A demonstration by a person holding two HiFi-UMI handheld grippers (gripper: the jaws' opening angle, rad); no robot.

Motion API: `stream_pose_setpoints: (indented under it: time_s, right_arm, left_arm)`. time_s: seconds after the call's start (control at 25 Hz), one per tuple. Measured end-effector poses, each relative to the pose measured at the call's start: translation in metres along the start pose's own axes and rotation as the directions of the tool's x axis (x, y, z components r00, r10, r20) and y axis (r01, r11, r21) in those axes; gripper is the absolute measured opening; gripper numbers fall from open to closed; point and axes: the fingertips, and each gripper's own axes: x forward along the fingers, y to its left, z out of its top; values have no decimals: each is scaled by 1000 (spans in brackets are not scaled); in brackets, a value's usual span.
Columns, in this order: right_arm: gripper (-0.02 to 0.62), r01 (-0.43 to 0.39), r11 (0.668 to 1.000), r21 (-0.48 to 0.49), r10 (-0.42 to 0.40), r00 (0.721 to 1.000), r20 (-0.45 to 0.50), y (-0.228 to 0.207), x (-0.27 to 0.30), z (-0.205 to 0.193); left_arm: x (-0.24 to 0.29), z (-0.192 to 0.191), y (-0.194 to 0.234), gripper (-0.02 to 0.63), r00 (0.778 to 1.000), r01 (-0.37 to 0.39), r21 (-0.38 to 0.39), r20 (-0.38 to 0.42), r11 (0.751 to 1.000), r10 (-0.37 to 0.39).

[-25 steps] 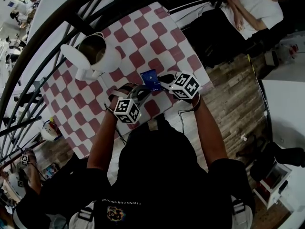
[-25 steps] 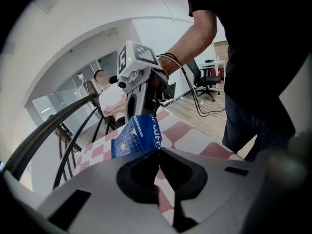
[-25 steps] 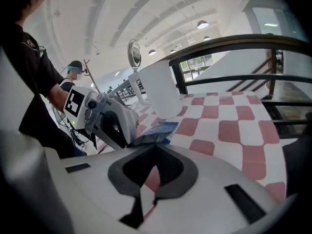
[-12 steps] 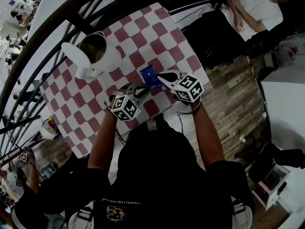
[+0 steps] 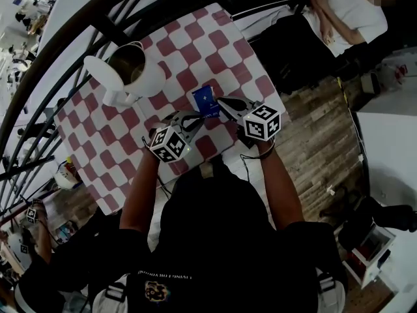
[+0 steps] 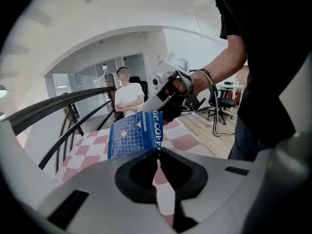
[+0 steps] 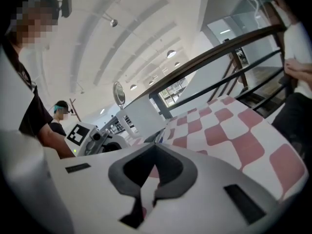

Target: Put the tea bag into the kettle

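A blue tea bag packet (image 5: pixel 204 100) hangs just above the red-and-white checkered table (image 5: pixel 228 51), held between both grippers. My left gripper (image 5: pixel 194 119) is shut on its lower edge; the left gripper view shows the packet (image 6: pixel 131 135) standing up out of the closed jaws (image 6: pixel 157 149). My right gripper (image 5: pixel 220 103) pinches the packet's right top corner, seen in the left gripper view (image 6: pixel 161 108). In the right gripper view the jaws (image 7: pixel 155 145) are shut and only a dark sliver of the packet shows. The white kettle (image 5: pixel 133 70) stands to the far left with its lid open.
A black curved railing (image 5: pixel 58 51) runs along the table's far left side. A seated person in a white shirt (image 5: pixel 352 12) is beyond the table's right end. Wooden floor (image 5: pixel 319 129) lies past the table's near right edge.
Both grippers have rolled, their marker cubes drawing apart. The packet has risen slightly, still held by both.
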Motion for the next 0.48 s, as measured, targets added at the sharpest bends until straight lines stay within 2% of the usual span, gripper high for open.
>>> stream_pose_setpoints:
  time_s: [0.32, 0.4, 0.48]
  right_arm:
    - [12, -56, 977, 208, 31, 992, 122, -6, -11, 4]
    - [12, -44, 981, 191, 25, 995, 100, -6, -11, 1]
    - [12, -13, 994, 106, 10, 1000, 28, -4, -9, -5]
  left_arm:
    - [-2, 1, 9, 14, 999, -26, -36, 24, 999, 26]
    - [-4, 3, 10, 14, 998, -40, -33, 40, 999, 42]
    - [-6, 4, 10, 14, 997, -56, -13, 46, 998, 57]
